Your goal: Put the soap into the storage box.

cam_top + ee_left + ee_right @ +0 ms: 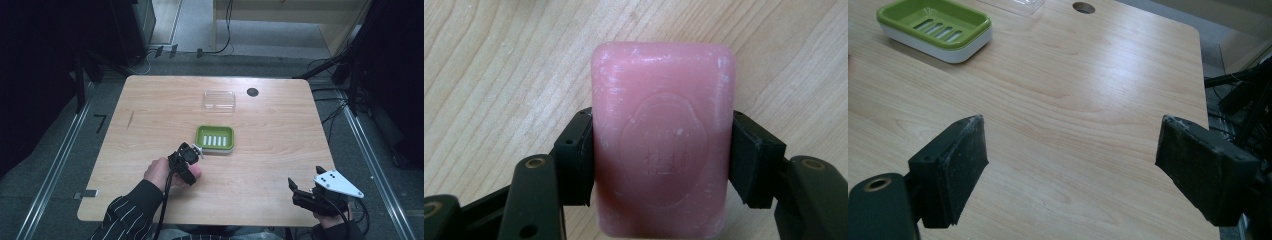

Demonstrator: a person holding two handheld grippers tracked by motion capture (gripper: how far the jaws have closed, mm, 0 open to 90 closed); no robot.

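Left gripper [659, 155] clamps the pink soap bar [661, 140] over the wooden table [280, 150], just beside the green soap dish [215, 137]; right gripper [1070, 170] gapes wide, well away; grey floor around.

**Black two-jaw grippers, a striped sleeve**

The left gripper [659, 160] is black, with blocky rectangular pads [576, 157] on linked arms that carry brass-coloured rivets. A black cable trails from it along a dark sleeve [127, 215] with thin white stripes. The right gripper [1070, 170] has the same black pads [950, 170], scuffed pale at the edges, and a brass-ringed hole. A grey three-cornered plate [336, 183] with small dark holes tops it.
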